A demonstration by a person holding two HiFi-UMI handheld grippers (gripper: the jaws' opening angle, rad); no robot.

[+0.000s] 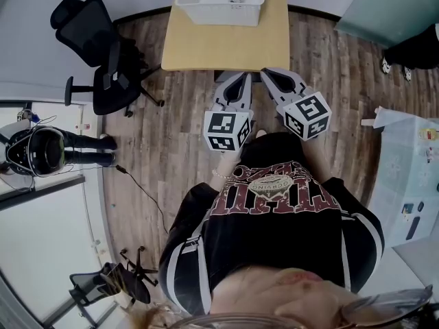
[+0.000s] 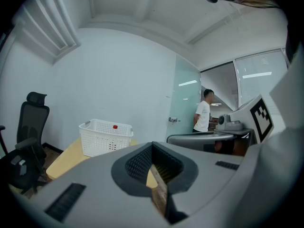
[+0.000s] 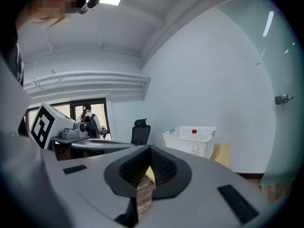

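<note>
Both left claw (image 1: 241, 78) and right claw (image 1: 271, 73) closed, empty, side by side before the tabletop (image 1: 226, 46); white basket (image 1: 219, 9) straight ahead at far edge, long axis crosswise.

Left gripper (image 1: 241, 81) and right gripper (image 1: 270, 75): matt grey plastic shells, black ribbed pads | basket (image 1: 221, 14): white perforated plastic, faint sheen | table (image 1: 226, 48): pale, smooth, matt wood-look top | floor (image 1: 171, 139): brown grained planks, low sheen | office chair (image 1: 110, 81): black plastic and mesh
</note>
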